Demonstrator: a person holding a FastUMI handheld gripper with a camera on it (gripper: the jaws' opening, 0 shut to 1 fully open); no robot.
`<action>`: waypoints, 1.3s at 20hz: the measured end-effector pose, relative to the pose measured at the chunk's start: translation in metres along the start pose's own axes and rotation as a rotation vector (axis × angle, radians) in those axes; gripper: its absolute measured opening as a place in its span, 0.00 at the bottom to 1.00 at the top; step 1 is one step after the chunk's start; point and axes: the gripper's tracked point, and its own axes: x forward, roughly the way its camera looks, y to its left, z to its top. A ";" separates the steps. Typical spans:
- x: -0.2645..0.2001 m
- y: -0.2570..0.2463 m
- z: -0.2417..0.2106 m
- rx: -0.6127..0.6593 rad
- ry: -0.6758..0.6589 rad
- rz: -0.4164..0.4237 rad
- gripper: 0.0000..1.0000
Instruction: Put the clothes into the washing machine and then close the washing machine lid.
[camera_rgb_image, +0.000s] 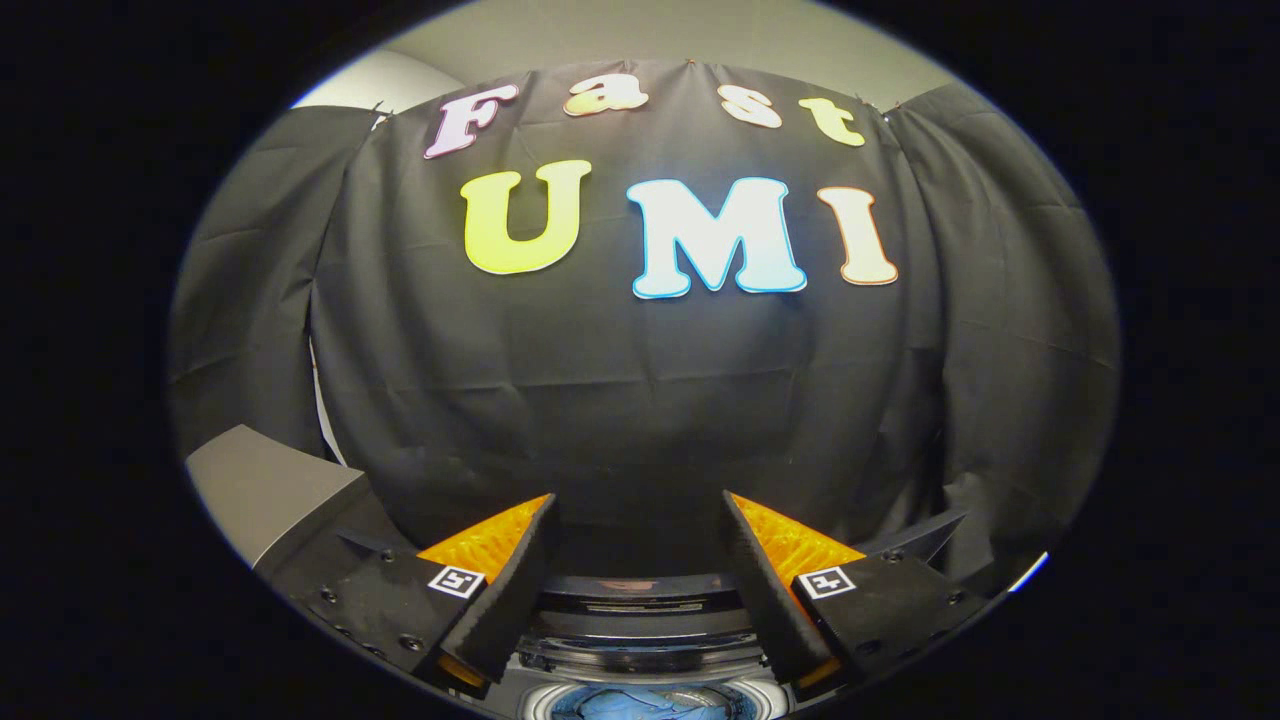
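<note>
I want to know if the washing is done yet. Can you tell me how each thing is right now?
gripper: open, fingers spread wide, holding nothing, raised above the washer.
washer: lid not closed, drum open below the fingers.
clothes: blue, already lying inside the drum.
cloth wall: hanging, wrinkled, beyond the fingers.
grey block: sitting beside the washer; what it is, I cannot tell.

I see washing machine (640, 640) below my gripper (640, 560), fingers spread wide, nothing between. Lid up. Blue clothes (650, 703) lie in drum. Grey unit (270, 490) beside it.
</note>
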 end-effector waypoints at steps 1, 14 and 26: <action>-0.004 0.000 -0.001 -0.005 -0.006 0.001 0.98; -0.055 0.000 -0.014 -0.015 -0.047 0.011 0.98; -0.093 0.001 -0.036 -0.018 -0.023 0.027 0.98</action>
